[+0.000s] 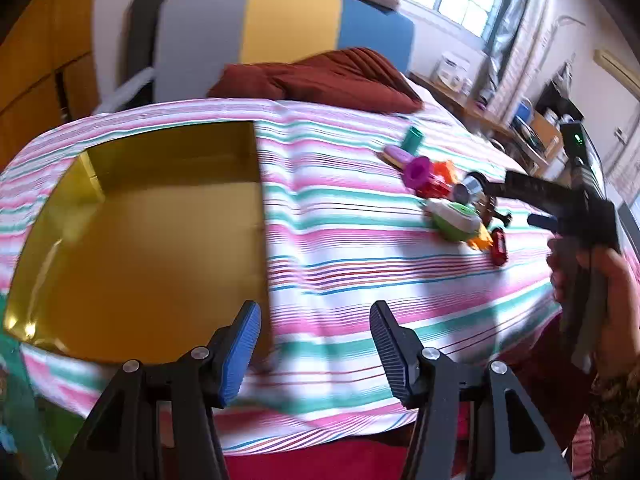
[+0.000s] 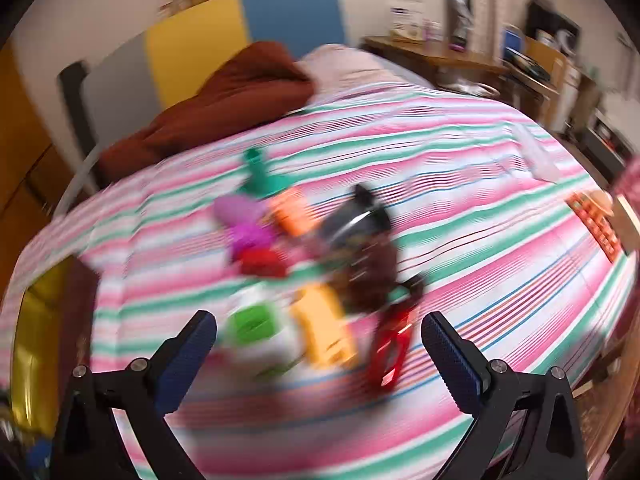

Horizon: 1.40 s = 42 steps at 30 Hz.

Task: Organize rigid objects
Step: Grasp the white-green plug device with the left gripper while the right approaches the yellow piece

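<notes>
One gold box [image 1: 152, 240] — two hand-held grippers, left [image 1: 316, 344] and right [image 2: 320, 354], both agape.

The left gripper [image 1: 314, 344] has its jaws wide apart and holds nothing between its blue ribbed pads [image 1: 240, 354]. The right gripper [image 2: 318, 354] is also spread wide, with nothing between its fingers, and it points downward at a slant. In the left wrist view, the person's right hand [image 1: 600, 292] grasps the handle of this right gripper.

Right wrist view motion-blurred; toy pile [image 2: 316, 280] shapes indistinct.
</notes>
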Each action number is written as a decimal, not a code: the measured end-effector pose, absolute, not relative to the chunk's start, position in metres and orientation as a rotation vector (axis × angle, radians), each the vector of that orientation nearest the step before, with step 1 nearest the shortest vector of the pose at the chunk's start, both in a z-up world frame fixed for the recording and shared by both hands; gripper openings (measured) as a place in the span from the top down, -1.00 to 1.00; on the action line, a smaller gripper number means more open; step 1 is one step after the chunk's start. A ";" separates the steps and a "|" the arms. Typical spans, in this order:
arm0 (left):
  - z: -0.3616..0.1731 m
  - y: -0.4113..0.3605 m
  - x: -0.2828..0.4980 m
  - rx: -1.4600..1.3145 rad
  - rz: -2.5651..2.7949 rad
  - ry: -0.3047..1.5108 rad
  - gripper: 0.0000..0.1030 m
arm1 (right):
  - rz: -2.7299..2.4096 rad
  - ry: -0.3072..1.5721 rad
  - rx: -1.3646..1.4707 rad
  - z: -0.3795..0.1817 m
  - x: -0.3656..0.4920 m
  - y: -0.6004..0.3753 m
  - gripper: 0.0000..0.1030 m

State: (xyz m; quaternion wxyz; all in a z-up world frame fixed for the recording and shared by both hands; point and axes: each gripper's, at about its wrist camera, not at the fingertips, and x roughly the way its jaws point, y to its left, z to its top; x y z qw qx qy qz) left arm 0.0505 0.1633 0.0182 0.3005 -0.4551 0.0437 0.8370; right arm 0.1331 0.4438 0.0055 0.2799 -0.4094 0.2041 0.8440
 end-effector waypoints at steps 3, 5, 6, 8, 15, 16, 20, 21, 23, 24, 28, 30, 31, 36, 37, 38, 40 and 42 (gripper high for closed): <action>0.012 0.188 0.043 -1.243 2.142 0.091 -0.12 | 2.240 0.562 -1.014 0.004 0.137 0.469 -1.00; 0.009 0.210 0.038 -1.276 2.097 0.073 -0.12 | 2.201 0.589 -0.995 -0.001 0.140 0.476 -1.00; 0.007 0.222 0.034 -1.282 2.083 0.064 -0.12 | 2.195 0.613 -0.996 -0.003 0.142 0.480 -1.00; 0.006 0.245 0.031 -1.292 2.078 0.055 -0.12 | 2.201 0.653 -0.989 -0.003 0.142 0.484 -1.00; -0.013 0.326 0.010 -1.333 1.896 -0.137 -0.16 | 2.182 0.640 -0.895 0.008 0.153 0.485 -1.00; -0.018 0.336 0.005 -1.355 1.882 -0.166 -0.22 | 2.180 0.654 -0.883 0.009 0.156 0.487 -1.00; -0.035 0.364 -0.008 -1.424 1.892 -0.176 -0.40 | 2.170 0.713 -0.849 0.009 0.163 0.493 -1.00; -0.039 0.368 -0.010 -1.436 1.890 -0.189 -0.40 | 2.168 0.729 -0.846 0.009 0.164 0.495 -1.00; -0.046 0.375 -0.013 -1.437 1.882 -0.211 -0.40 | 2.173 0.747 -0.845 0.008 0.164 0.495 -1.00; -0.050 0.379 -0.015 -1.444 1.880 -0.198 -0.40 | 2.175 0.750 -0.846 0.008 0.164 0.495 -1.00; -0.052 0.384 -0.013 -1.374 1.895 -0.154 -0.31 | 2.187 0.745 -0.844 0.009 0.163 0.494 -1.00; -0.056 0.379 -0.014 -1.348 1.878 -0.182 -0.24 | 2.193 0.756 -0.845 0.008 0.163 0.493 -1.00; -0.057 0.377 -0.013 -1.338 1.871 -0.181 -0.24 | 2.195 0.760 -0.846 0.008 0.163 0.493 -1.00; -0.051 0.359 -0.006 -1.257 1.898 -0.102 -0.23 | 2.292 0.771 -0.815 0.014 0.162 0.486 -1.00; -0.051 0.353 -0.004 -1.248 1.906 -0.100 -0.23 | 2.332 0.751 -0.808 0.016 0.160 0.481 -1.00; -0.050 0.347 -0.003 -1.239 1.917 -0.099 -0.23 | 2.354 0.734 -0.810 0.018 0.158 0.477 -1.00; -0.047 0.334 -0.001 -1.226 1.936 -0.099 -0.23 | 2.410 0.692 -0.838 0.018 0.150 0.466 -1.00; -0.046 0.320 0.001 -1.211 1.954 -0.094 -0.23 | 2.438 0.660 -0.892 0.014 0.141 0.457 -0.98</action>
